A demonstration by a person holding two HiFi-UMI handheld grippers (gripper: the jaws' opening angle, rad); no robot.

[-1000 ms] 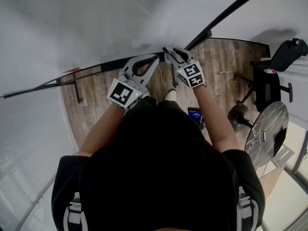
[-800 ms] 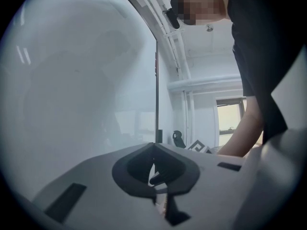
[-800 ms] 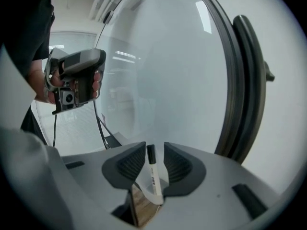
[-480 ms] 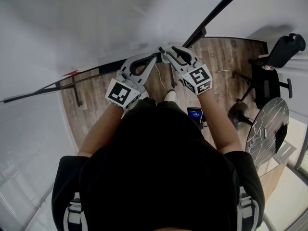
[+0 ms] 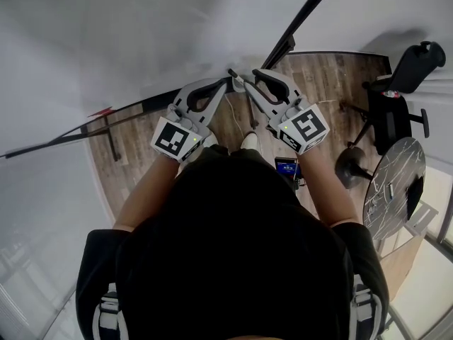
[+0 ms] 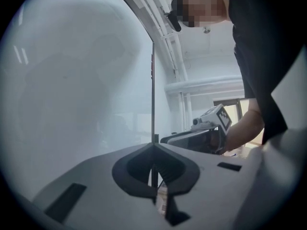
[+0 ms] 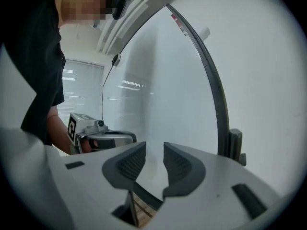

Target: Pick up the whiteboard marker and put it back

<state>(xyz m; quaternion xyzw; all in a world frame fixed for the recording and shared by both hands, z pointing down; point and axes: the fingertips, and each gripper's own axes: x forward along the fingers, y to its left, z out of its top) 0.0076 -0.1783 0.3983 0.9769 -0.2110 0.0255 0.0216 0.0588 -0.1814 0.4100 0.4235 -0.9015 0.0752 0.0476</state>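
Note:
No whiteboard marker shows in any view. The whiteboard (image 5: 106,34) fills the upper left of the head view, and both grippers are held up close to its lower edge. My left gripper (image 5: 227,85) is shut, its dark pads meeting at the tips (image 6: 153,147) with nothing between them. My right gripper (image 5: 236,78) is just beside it, tips nearly touching the left one's. Its jaws (image 7: 154,159) stand a narrow gap apart and hold nothing; the white board (image 7: 163,90) shows through the gap. Each gripper appears in the other's view: the right (image 6: 194,138), the left (image 7: 103,138).
The board's dark frame (image 7: 217,95) curves up on the right. Below is a wooden floor (image 5: 325,83). A black office chair (image 5: 400,83) and a round table (image 5: 393,183) stand at the right. A small device with a blue screen (image 5: 287,167) sits by the person's right forearm.
The right gripper's marker cube has swung right and down, toward the person, while its tips stay near the left gripper. The left gripper has barely moved.

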